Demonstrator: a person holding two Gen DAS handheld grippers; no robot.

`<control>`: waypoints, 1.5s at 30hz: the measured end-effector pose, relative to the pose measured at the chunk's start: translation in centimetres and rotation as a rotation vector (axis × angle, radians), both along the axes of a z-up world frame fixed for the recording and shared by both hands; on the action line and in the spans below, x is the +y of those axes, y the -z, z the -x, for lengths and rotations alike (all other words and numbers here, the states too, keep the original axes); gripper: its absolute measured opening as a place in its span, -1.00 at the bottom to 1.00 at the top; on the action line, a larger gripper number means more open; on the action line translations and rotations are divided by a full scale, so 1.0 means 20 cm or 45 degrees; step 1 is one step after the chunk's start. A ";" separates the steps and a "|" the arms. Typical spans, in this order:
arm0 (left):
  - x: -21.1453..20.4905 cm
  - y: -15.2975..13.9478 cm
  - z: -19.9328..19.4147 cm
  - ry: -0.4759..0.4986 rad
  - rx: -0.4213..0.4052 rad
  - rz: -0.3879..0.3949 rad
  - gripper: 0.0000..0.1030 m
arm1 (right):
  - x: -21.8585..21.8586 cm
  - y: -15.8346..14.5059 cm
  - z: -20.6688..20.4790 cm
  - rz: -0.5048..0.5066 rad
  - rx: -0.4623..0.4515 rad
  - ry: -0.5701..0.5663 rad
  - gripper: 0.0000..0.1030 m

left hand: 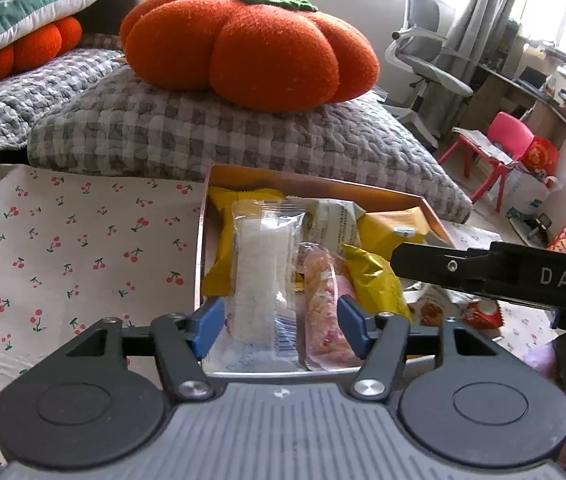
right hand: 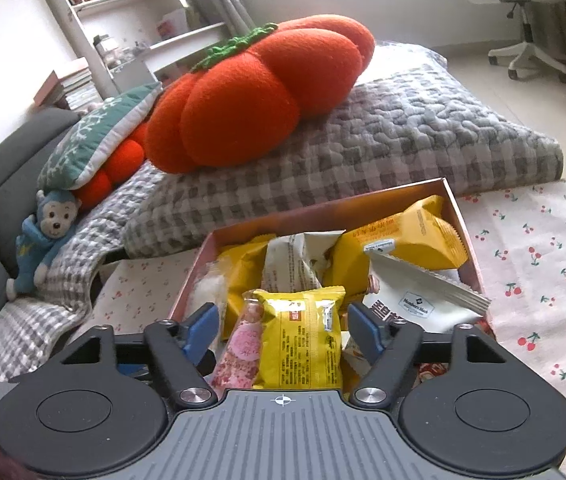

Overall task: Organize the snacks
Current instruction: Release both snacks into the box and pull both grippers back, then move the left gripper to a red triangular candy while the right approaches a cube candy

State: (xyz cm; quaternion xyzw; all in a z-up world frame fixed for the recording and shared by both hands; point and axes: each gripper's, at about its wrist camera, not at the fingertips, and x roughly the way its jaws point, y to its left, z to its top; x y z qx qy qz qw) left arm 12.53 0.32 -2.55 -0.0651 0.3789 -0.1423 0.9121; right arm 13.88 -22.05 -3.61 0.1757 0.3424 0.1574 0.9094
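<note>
While both tools hang over the orange cardboard box (right hand: 463, 216) on the cherry-print cloth counter (left hand: 83, 240), snacks lie piled inside & sorting looks half done. Left tool (left hand: 281, 326) is spread wide round a clear-wrapped white rice bar (left hand: 261, 276), not pinching. Right tool (right hand: 283, 330) is spread too, round a yellow foil packet (right hand: 303, 340); next it must squeeze & lift.

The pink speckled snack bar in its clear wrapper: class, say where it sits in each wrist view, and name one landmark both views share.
Left wrist view: the pink speckled snack bar lies low centre, right of the white rice bar.
Right wrist view: the same bar lies low centre-left, beside the yellow foil packet.
Shared landmark: the orange pumpkin-shaped plush cushion behind the box.
</note>
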 end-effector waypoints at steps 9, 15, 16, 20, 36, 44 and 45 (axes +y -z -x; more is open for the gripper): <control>-0.03 -0.07 0.10 0.050 -0.034 -0.053 0.51 | -0.04 -0.06 0.08 0.026 0.008 -0.015 0.61; 0.00 -0.07 0.16 0.051 -0.013 -0.077 0.67 | -0.03 -0.08 0.18 0.090 0.027 -0.052 0.77; 0.00 -0.07 0.17 0.049 -0.011 -0.082 0.71 | -0.03 -0.08 0.19 0.099 0.034 -0.058 0.78; 0.02 -0.07 0.21 0.058 -0.004 -0.110 0.80 | -0.02 -0.08 0.27 0.159 0.051 -0.093 0.84; 0.13 -0.05 0.38 0.093 0.006 -0.203 0.99 | 0.05 -0.07 0.42 0.281 0.062 -0.099 0.88; 0.22 0.03 0.44 0.077 0.027 -0.299 0.99 | 0.12 -0.02 0.46 0.331 0.085 -0.156 0.89; 0.23 0.04 0.44 0.079 0.033 -0.303 0.99 | 0.13 -0.01 0.46 0.341 0.087 -0.165 0.89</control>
